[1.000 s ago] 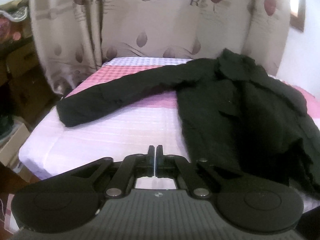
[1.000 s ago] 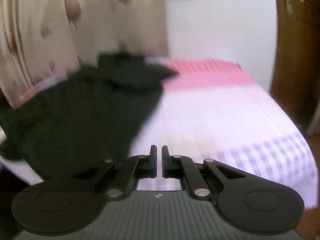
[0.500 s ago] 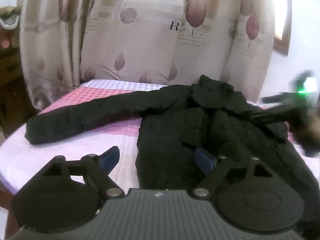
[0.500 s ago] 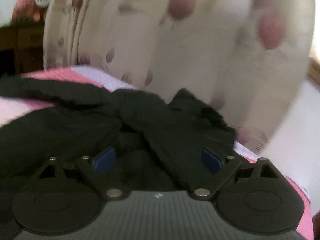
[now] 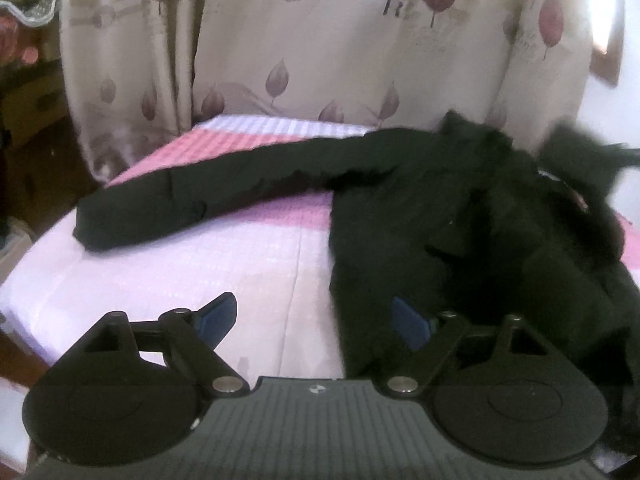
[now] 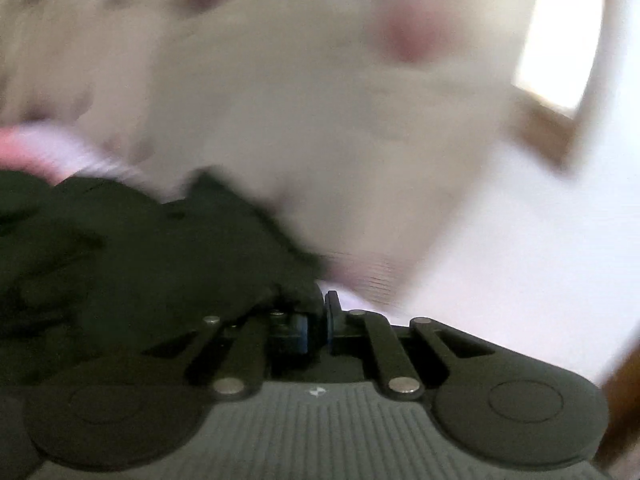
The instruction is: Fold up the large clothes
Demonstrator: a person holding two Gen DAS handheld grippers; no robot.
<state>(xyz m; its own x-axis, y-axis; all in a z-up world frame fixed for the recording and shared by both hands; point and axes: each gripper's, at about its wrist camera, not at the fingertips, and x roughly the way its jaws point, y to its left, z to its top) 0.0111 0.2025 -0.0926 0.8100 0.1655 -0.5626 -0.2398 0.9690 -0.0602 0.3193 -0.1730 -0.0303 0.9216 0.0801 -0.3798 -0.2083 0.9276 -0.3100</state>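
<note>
Left-wrist view: black jacket (image 5: 460, 220) lies face-up on the pink-and-white bed (image 5: 200, 264), collar toward the leaf-print curtain (image 5: 320, 48), hem toward the camera. Its body fills the right half of the view; one sleeve (image 5: 224, 188) runs out long and nearly straight to the left, cuff ending well apart from the body near the bed's left edge. Sleeve's long axis — roughly across the view, slightly downhill toward the cuff.

Left gripper (image 5: 312, 320) hovers over the near edge of the bed, jaws spread wide, nothing between them; the blue pads (image 5: 218, 314) are bare. The jacket's near-left hem corner lies just beside its right finger, while the cuff is farther off, up and to the left.

Right-wrist view, heavily blurred: right gripper (image 6: 316, 322) — its jaws have just been closing and now stand narrow with a fold of dark cloth pinched between the pads. Which part of the jacket this is I cannot tell for certain; it seems to be on the jacket's far right side.

Judgement: the outstretched sleeve is on the left hand's side, so the left is the nearer tool for it. The approach would run up-left from where it hangs, with the jaws set across the sleeve's long axis, not along it.
</note>
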